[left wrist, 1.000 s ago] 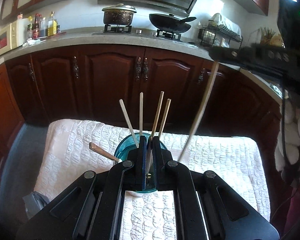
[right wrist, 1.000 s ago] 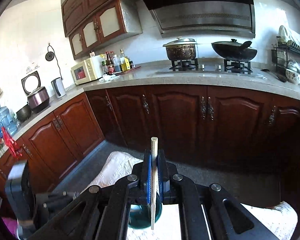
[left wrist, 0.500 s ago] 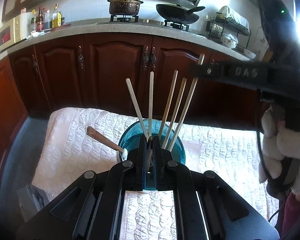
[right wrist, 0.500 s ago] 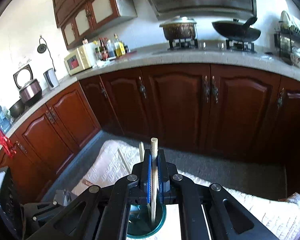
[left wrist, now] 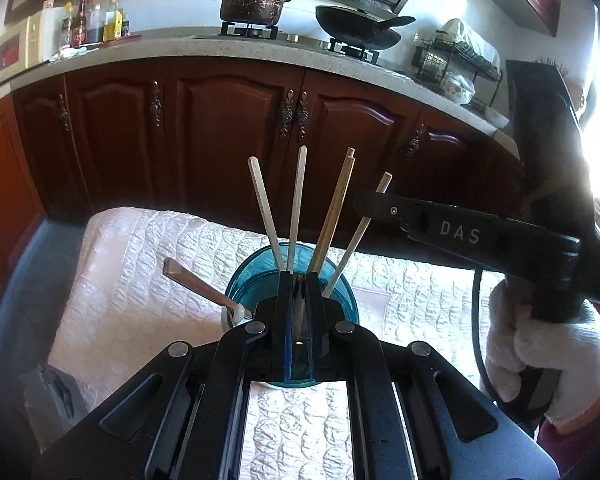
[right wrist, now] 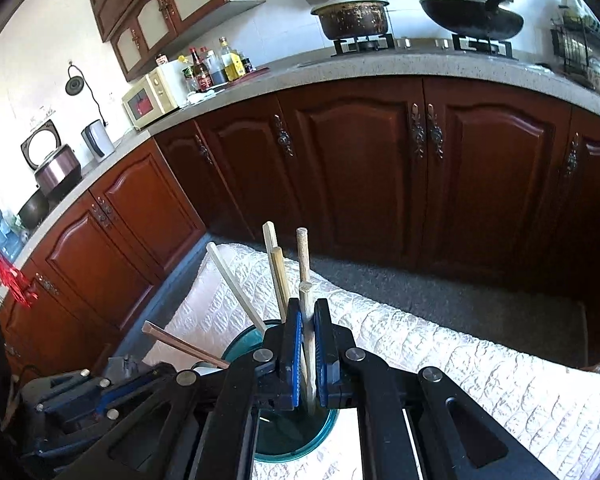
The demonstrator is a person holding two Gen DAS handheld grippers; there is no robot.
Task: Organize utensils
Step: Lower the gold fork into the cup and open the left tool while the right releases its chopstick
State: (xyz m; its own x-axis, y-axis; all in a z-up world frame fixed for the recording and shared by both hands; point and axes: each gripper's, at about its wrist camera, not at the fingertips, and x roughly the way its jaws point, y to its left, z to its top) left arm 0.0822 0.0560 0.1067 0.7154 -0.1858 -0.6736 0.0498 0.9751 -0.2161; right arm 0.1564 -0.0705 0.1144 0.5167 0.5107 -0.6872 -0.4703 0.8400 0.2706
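Observation:
A teal cup [left wrist: 342, 300] [right wrist: 296, 450] stands on the table's white quilted cloth [left wrist: 140, 264] with several chopsticks [left wrist: 266, 208] [right wrist: 236, 284] upright in it. My right gripper [right wrist: 307, 308] [left wrist: 368, 204] is shut on one more chopstick [right wrist: 308, 344] [left wrist: 350, 246], held steeply with its lower end inside the cup. My left gripper [left wrist: 299, 280] is shut just over the cup's near rim; only a thin brownish strip shows in its slit. A spoon [left wrist: 196, 286] [right wrist: 176, 342] with a brown handle leans at the cup's left side, its white end partly hidden.
A person's white-gloved hand [left wrist: 540, 356] holds the right gripper at the right edge. Dark wooden cabinets [left wrist: 228, 136] and a counter with a pot [right wrist: 354, 14] and a wok [right wrist: 470, 16] stand beyond the table across a strip of grey floor [right wrist: 440, 292].
My right gripper has come down with its chopstick, whose lower end now reaches into the cup among the others. My left gripper has stayed at the cup.

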